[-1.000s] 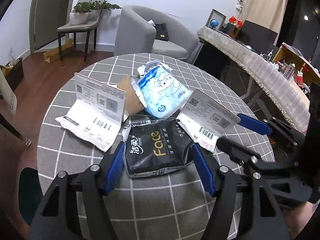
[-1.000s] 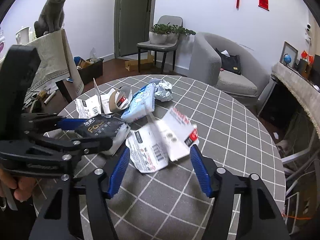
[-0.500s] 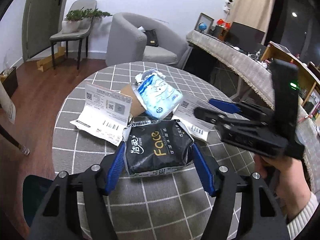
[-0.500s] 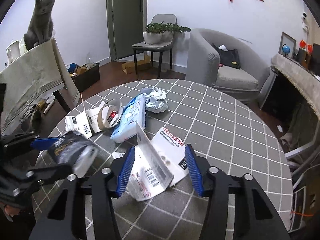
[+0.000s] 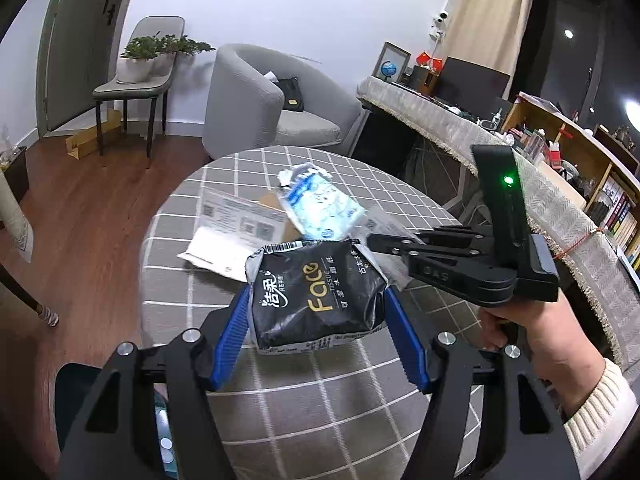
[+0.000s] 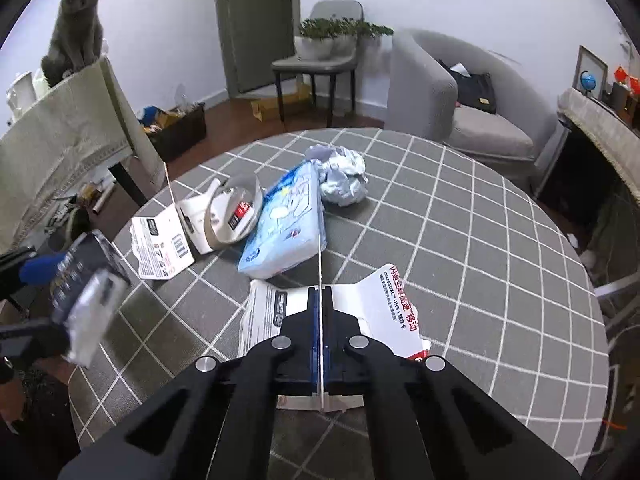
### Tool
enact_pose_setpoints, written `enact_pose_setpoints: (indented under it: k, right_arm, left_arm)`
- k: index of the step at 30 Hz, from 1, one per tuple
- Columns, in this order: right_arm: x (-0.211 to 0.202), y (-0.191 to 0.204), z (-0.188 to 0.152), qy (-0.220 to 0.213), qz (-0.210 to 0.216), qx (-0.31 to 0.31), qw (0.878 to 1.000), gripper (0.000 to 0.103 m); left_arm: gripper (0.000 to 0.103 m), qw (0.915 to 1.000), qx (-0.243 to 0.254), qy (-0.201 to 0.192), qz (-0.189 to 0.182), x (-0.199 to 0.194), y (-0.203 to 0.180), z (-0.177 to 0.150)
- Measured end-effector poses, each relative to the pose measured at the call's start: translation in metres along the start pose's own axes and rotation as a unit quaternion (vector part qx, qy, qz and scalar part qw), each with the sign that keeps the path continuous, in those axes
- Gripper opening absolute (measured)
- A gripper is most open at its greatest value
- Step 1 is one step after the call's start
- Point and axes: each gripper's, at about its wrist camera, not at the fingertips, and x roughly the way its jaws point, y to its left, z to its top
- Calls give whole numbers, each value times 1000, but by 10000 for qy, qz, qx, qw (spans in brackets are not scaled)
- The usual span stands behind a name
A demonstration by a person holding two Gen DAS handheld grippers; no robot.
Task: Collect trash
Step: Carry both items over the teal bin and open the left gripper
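Note:
My left gripper (image 5: 316,312) is shut on a black tissue pack (image 5: 316,292) and holds it above the round checked table (image 5: 320,396); the pack also shows blurred in the right wrist view (image 6: 80,280). My right gripper (image 6: 320,304) is shut on the upright flap of a white cardboard package (image 6: 384,300) lying on the table. A light blue tissue pack (image 6: 288,224), crumpled foil (image 6: 344,180), a tape roll (image 6: 232,216) and another torn white package (image 6: 160,248) lie beyond.
A grey armchair (image 5: 260,100) and a chair with a plant (image 5: 136,80) stand behind the table. A cat (image 6: 76,32) sits on a covered table at left. A long cloth-covered counter (image 5: 520,184) runs along the right.
My right gripper has closed on the white package's upright flap. My left gripper has lifted the black tissue pack up and back from the table.

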Motion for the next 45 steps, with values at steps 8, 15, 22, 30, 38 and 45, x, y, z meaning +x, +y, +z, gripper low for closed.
enact_pose_setpoints:
  k: [8,15,22,30,38,45]
  right_arm:
    - [-15,10,7,75,-720,191,9972,1]
    - [-29,11,17,-89,-1377,340,9898,1]
    - [-50,29,34,-718,-1622,375,9834,1]
    - [-39,72,48,-915,-860,242,9918,1]
    - [-30,116,67,-995,-259,124,9946,1]
    - [-20,161,77,-988,123,-104,9950,1]
  left_arm:
    - [68,9998,-125,-48,156,-20,27,-5]
    - [68,9989,-307,-133,315,-40,53,-8]
    - [68,9976,-438,-202,501,-58,76,-14]
    - [68,9948,-613,-81,806,-69,105,-24]
    - [68,9901,-794,85,1153,-76,139,-40]
    - [68,9848,-994,298,1391,-81,170,-59]
